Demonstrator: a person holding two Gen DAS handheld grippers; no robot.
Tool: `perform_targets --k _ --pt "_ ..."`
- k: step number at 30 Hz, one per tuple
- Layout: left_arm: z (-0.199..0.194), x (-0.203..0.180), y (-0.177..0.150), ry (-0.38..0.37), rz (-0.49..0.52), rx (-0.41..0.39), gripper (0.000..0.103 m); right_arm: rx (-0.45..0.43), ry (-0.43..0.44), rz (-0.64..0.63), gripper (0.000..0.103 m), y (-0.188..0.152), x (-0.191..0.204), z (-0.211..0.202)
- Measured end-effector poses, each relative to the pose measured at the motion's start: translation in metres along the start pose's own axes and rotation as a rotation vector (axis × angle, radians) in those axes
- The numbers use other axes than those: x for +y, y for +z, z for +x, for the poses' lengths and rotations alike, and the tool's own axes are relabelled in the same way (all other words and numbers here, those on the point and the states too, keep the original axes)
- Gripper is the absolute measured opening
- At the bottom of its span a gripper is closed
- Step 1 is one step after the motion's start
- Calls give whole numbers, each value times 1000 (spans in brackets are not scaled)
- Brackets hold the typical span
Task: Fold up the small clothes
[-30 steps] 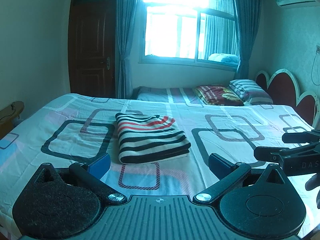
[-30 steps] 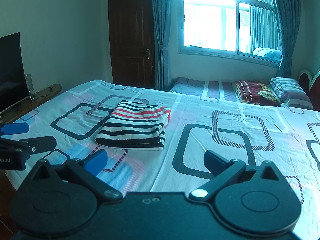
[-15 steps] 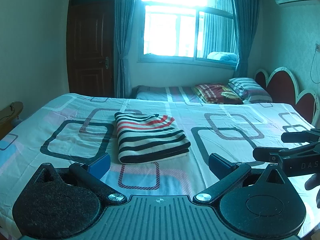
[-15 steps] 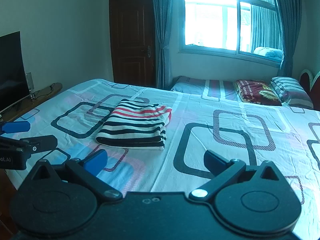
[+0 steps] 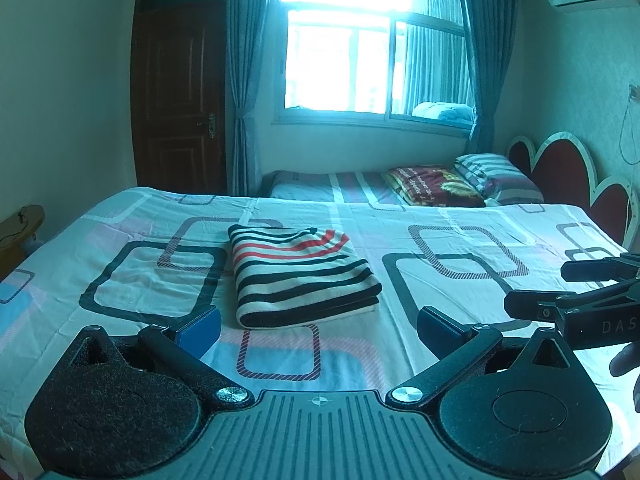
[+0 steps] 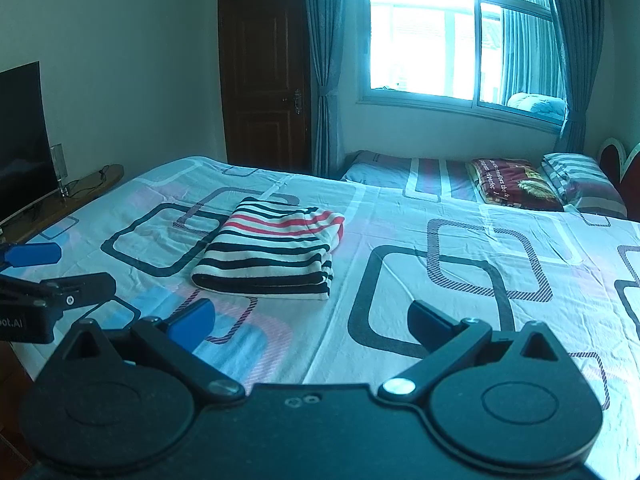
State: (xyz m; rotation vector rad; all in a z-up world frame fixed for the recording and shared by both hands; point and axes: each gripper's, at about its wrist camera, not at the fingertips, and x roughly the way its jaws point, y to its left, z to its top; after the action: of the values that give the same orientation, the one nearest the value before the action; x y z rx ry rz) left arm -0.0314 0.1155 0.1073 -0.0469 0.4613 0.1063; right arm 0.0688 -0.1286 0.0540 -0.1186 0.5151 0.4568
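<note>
Two grippers, left [image 5: 318, 330] and right [image 6: 312, 326], gape wide and empty above the bed [image 5: 460, 240]
Folded striped garment [image 5: 302, 274] lies ahead between both; pillows [image 6: 576, 182], window [image 6: 424, 40] and door [image 6: 264, 76] lie beyond, nothing obstructing

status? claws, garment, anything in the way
Both claws open, empty: left claw, right claw, held back from the bed. Striped garment lies folded, untouched. Nothing in the way.

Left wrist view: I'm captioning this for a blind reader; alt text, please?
A folded striped garment lies on a patterned bedsheet, beyond the open, empty left gripper. The right gripper shows at the right edge.
</note>
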Motion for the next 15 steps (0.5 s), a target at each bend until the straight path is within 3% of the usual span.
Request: perform_targets --k 15 --pt "0 3 -1 -3 -7 -7 103 2 6 -9 102 0 3 0"
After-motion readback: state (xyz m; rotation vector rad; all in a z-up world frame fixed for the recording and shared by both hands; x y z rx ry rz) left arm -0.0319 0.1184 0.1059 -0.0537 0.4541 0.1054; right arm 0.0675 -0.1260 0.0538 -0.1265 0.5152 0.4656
